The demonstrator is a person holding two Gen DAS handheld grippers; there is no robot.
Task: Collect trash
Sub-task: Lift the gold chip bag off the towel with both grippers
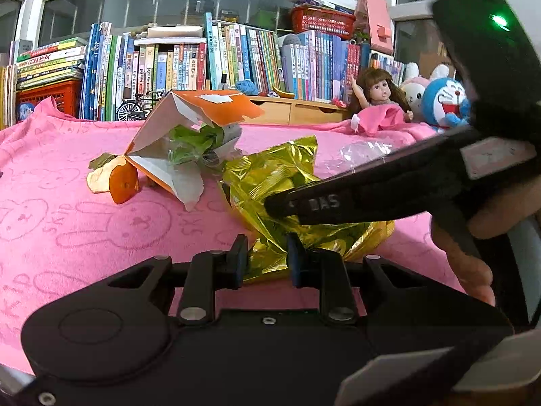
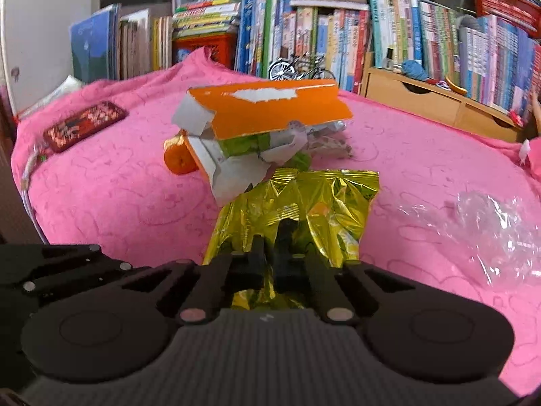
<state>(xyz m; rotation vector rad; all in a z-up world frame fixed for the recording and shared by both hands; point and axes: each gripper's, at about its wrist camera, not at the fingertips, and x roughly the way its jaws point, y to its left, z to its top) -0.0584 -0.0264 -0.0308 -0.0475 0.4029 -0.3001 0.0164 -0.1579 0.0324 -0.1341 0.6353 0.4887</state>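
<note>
Both hand-held grippers work on the gold foil bag [image 1: 287,182], which lies crumpled on the pink towel [image 1: 84,223].

Left hand-held gripper [image 1: 265,258]: jaws narrow, pads pinching a bunched fold at the bag's near edge. Grasping the bag.

Right hand-held gripper [image 2: 268,253]: fingers drawn tight together with the bag's near end gathered between them; clenched on the foil. In the left wrist view its black finger crosses in from the right and lands on the bag's middle, with a person's hand [image 1: 473,257] behind it.

Bag orientation: seen from the right hand-held gripper, the long axis runs straight ahead, away from the fingertips; the crimped seam is the far end and points toward the orange carton [image 2: 267,115].

The carton, torn open, sits just beyond the bag's far end, tilted, with green wrapper [image 1: 196,145] stuffed inside. An orange round piece [image 1: 123,184] lies at the carton's left, touching it.

Clear crinkled plastic [image 2: 490,233] lies ahead and right of the right hand-held gripper, apart from the bag.
</note>
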